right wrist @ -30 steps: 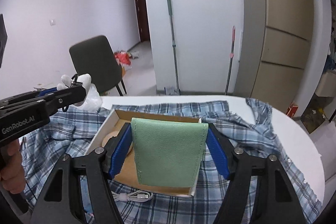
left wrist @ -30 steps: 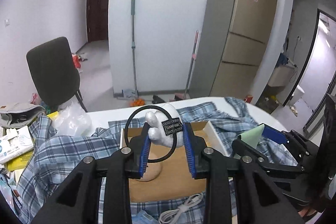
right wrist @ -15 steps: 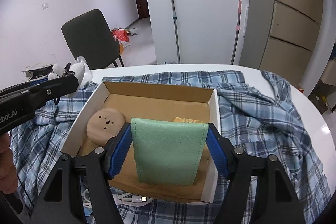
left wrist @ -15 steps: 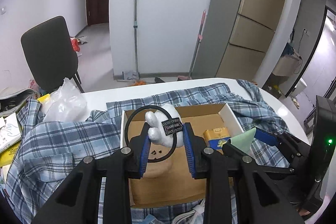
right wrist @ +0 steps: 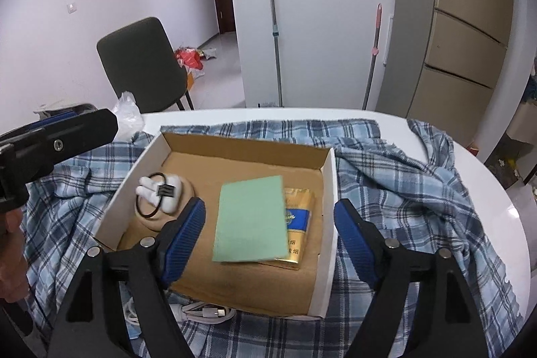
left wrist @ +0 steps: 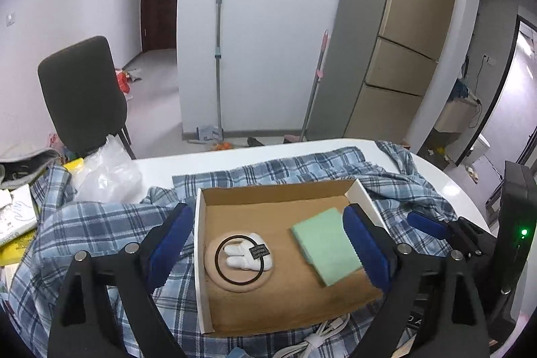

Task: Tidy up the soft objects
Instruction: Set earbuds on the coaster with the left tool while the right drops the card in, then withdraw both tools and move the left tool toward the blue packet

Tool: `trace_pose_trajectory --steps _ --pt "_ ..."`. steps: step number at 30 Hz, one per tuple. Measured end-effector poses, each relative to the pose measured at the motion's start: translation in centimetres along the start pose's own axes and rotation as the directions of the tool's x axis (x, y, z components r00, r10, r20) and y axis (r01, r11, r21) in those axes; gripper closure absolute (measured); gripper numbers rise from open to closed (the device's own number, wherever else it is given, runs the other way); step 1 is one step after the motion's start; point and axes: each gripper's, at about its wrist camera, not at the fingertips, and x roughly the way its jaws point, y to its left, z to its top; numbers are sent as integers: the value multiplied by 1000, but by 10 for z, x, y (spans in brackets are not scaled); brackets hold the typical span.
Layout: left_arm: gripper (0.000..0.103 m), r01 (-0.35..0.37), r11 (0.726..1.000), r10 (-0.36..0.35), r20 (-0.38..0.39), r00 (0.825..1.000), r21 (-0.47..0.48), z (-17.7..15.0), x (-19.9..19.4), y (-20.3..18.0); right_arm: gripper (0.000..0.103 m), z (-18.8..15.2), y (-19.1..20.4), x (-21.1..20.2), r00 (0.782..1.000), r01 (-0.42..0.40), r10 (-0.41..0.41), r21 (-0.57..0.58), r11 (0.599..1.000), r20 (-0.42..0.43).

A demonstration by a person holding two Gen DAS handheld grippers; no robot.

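- While both grippers hang over the box point(left wrist: 200, 260), neither holds anything.
- Left gripper point(left wrist: 268, 252): its jaws have just been opening and stand wide apart, nothing between the pads.
- The white toy point(left wrist: 244, 256), with a black ring point(left wrist: 217, 260) and tag, lies on a tan disc point(left wrist: 214, 274) at the box's left end.
- Right gripper point(right wrist: 270, 239): its jaws have just been opening and stand apart, clear of the green pouch point(right wrist: 251, 218).
- The pouch lies flat inside the box, partly over a yellow pack point(right wrist: 298, 225) by the right wall.
- The box sits on a plaid shirt point(right wrist: 396, 187) spread over the white worktop point(right wrist: 503, 207).
- A white cable point(right wrist: 204, 312) lies at the box's near edge.
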Motion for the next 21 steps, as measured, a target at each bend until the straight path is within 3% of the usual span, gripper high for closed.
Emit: trace_pose_trajectory --steps 12,21 --pt "11 12 1000 -15 87 996 28 10 -66 -15 22 6 4 -67 992 13 -11 -14 1000 128" --pt "11 26 997 -36 142 989 72 -11 -128 -25 22 -14 7 -111 981 18 -13 -20 1000 192"
